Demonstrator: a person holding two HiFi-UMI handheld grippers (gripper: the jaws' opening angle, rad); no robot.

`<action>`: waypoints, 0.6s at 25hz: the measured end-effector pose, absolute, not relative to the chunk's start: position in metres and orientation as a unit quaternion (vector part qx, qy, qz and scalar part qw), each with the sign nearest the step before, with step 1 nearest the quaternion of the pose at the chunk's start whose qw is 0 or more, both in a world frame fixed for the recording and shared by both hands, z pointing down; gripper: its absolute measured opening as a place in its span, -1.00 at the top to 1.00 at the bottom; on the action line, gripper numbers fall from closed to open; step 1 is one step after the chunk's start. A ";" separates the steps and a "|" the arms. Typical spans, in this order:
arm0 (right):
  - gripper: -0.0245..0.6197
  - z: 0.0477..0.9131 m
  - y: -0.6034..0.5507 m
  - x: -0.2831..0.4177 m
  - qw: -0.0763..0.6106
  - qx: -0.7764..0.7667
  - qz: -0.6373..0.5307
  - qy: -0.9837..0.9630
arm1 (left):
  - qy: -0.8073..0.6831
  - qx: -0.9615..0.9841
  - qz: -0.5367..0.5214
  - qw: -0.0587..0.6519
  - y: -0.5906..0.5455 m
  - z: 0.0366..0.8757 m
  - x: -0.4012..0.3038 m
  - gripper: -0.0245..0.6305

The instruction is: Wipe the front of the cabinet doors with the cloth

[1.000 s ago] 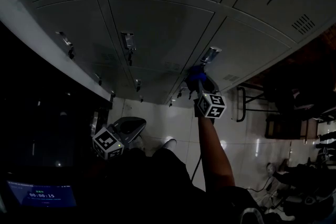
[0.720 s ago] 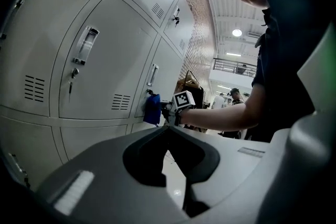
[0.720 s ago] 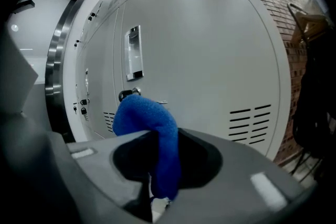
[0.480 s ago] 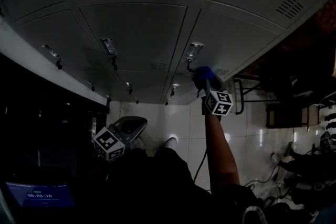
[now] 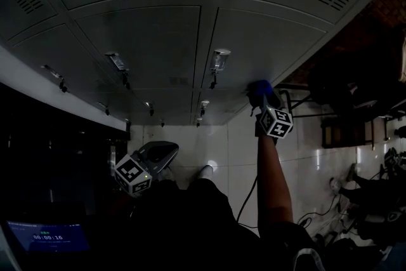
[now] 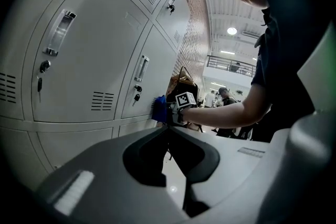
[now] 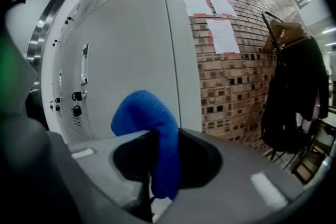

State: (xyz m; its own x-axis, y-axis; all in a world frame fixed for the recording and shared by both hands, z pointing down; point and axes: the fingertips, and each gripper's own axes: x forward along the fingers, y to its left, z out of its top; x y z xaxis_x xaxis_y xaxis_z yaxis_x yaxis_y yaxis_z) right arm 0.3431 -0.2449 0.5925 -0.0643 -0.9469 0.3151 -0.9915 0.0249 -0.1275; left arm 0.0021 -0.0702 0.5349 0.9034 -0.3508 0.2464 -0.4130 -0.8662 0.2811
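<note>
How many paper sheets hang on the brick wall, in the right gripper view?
3: upper left sheet, upper right sheet, lower sheet under the latter. The coat may hide others.

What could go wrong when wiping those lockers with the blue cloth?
1. The blue cloth is pinched by only a fold in the right gripper, and most of it flops free. Rubbing hard on the locker door might tug it out.
2. Keys hang from the locks on that door. A sweep that way could snag the cloth or knock a key loose.
</note>
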 end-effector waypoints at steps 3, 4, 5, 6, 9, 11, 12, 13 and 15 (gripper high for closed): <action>0.68 0.594 -0.243 0.360 0.066 0.691 0.159 -0.702 | -0.200 0.961 0.095 0.169 -0.070 0.534 0.006 0.93; 0.68 0.594 -0.242 0.364 0.065 0.694 0.159 -0.700 | -0.199 0.961 0.095 0.169 -0.070 0.534 0.008 0.93; 0.68 0.594 -0.241 0.368 0.064 0.696 0.160 -0.697 | -0.198 0.961 0.095 0.169 -0.069 0.534 0.009 0.93; 0.68 0.593 -0.240 0.372 0.063 0.698 0.160 -0.695 | -0.197 0.961 0.096 0.169 -0.069 0.534 0.011 0.93; 0.68 0.591 -0.236 0.376 0.059 0.701 0.160 -0.692 | -0.195 0.961 0.098 0.169 -0.067 0.535 0.013 0.93; 0.68 0.586 -0.232 0.372 0.056 0.699 0.156 -0.696 | -0.193 0.962 0.098 0.169 -0.066 0.535 0.013 0.93; 0.68 0.583 -0.228 0.368 0.053 0.696 0.153 -0.700 | -0.191 0.962 0.098 0.168 -0.066 0.535 0.014 0.93; 0.68 0.579 -0.224 0.364 0.050 0.692 0.150 -0.704 | -0.190 0.963 0.097 0.167 -0.066 0.534 0.015 0.93; 0.68 0.569 -0.214 0.351 0.042 0.683 0.143 -0.715 | -0.188 0.964 0.095 0.165 -0.066 0.532 0.016 0.93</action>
